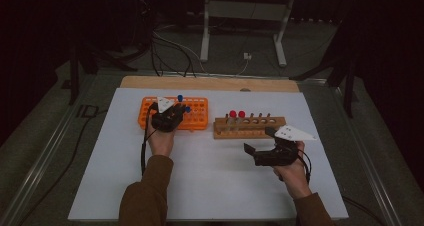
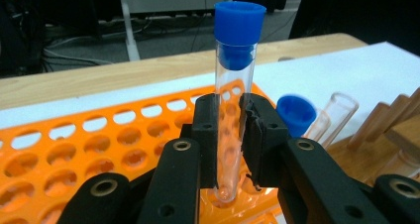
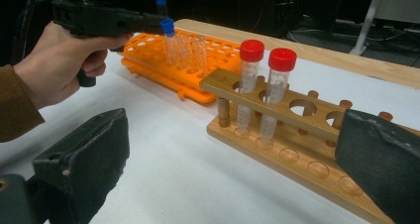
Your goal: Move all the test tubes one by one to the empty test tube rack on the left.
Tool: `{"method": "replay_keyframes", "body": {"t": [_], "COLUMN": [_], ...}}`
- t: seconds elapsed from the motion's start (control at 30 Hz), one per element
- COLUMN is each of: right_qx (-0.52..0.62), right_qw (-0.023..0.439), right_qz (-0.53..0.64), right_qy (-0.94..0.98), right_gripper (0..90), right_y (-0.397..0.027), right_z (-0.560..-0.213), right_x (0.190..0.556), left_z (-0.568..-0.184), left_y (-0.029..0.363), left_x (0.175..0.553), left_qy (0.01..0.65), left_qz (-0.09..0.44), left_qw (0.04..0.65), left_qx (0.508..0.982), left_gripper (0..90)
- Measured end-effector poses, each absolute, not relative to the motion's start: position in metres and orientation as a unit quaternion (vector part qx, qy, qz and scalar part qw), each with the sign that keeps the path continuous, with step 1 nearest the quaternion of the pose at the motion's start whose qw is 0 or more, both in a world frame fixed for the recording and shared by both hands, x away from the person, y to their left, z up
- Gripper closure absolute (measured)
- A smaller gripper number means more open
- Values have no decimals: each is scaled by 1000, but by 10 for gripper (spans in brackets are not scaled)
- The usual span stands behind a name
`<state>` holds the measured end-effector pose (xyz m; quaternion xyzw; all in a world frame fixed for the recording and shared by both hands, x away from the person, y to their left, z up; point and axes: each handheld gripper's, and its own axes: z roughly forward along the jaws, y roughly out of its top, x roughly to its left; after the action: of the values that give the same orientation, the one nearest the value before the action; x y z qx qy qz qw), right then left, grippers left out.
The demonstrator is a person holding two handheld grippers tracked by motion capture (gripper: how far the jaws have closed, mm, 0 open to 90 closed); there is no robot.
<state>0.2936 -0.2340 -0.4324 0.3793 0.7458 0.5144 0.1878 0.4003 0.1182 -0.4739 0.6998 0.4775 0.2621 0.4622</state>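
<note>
My left gripper (image 2: pixel 230 135) has its jaws clamped on a blue-capped tube (image 2: pixel 236 85), pinching the clear glass about midway down. The tube stands upright with its rounded bottom just above the holes of the orange rack (image 1: pixel 196 112), near that rack's right end. I judge it is either leaving the rack or going in; the frames alone do not settle which.

A second blue-capped tube (image 2: pixel 296 115) leans in the orange rack just right of the held one, with an uncapped clear tube (image 2: pixel 338 110) beside it.

To the right of the orange rack, the wooden rack (image 3: pixel 277 135) carries two red-capped tubes (image 3: pixel 251 80) at its near-left end; its other holes look empty.

My right gripper (image 1: pixel 260 153) waits in front of the wooden rack, jaws wide apart, holding nothing.

The held tube is transparent, apparently empty, with a snug plug-type cap.
</note>
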Motion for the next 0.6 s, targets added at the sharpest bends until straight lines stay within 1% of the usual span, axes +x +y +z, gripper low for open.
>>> {"method": "replay_keyframes", "body": {"t": [0.23, 0.6], "right_qx": [380, 375], "right_qw": [185, 183], "right_qz": [514, 512], "right_qy": [747, 751], "right_gripper": [8, 8], "right_y": [-234, -230], "right_z": [-433, -435], "right_x": [293, 293], "left_z": [-490, -496], "left_y": [119, 115], "left_x": [399, 399], "left_qy": [485, 470], "left_qz": [250, 250], "left_qw": [441, 402], "left_qx": [713, 745], "left_gripper": [780, 784]}}
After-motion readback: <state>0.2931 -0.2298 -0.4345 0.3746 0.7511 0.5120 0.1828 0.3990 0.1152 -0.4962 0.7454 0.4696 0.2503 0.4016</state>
